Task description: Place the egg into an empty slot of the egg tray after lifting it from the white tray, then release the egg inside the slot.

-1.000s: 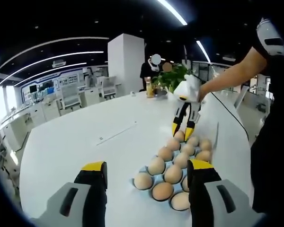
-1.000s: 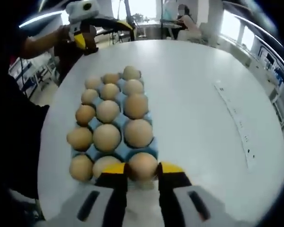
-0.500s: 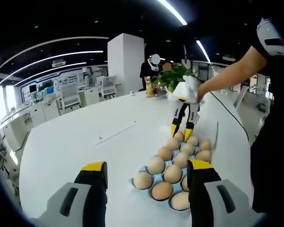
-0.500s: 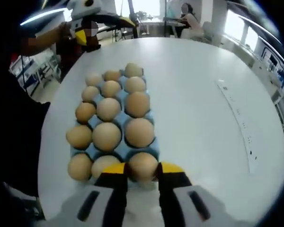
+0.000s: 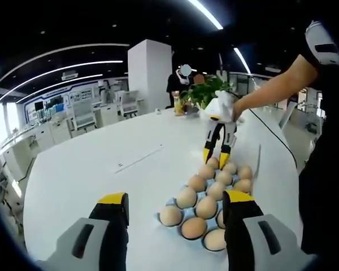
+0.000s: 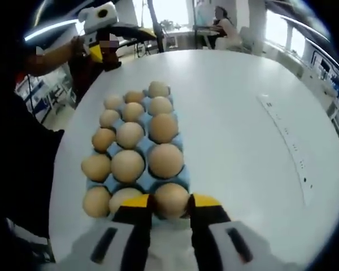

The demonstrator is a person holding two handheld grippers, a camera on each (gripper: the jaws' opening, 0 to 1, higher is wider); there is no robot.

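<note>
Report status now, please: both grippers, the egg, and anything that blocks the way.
Right gripper shut on egg at near end of blue egg tray. Left gripper open, empty, near tray's other end. Nothing in the way on white table.

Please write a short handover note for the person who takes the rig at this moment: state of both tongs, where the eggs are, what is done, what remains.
Right tongs: shut on an egg at the near end of the blue egg tray, which sits on the white table.
Left tongs: open, empty, held at the tray's other end.
Done: egg carried to the tray.
Left: whether it is seated in its slot cannot be told; check, then open the right tongs and release it.
</note>
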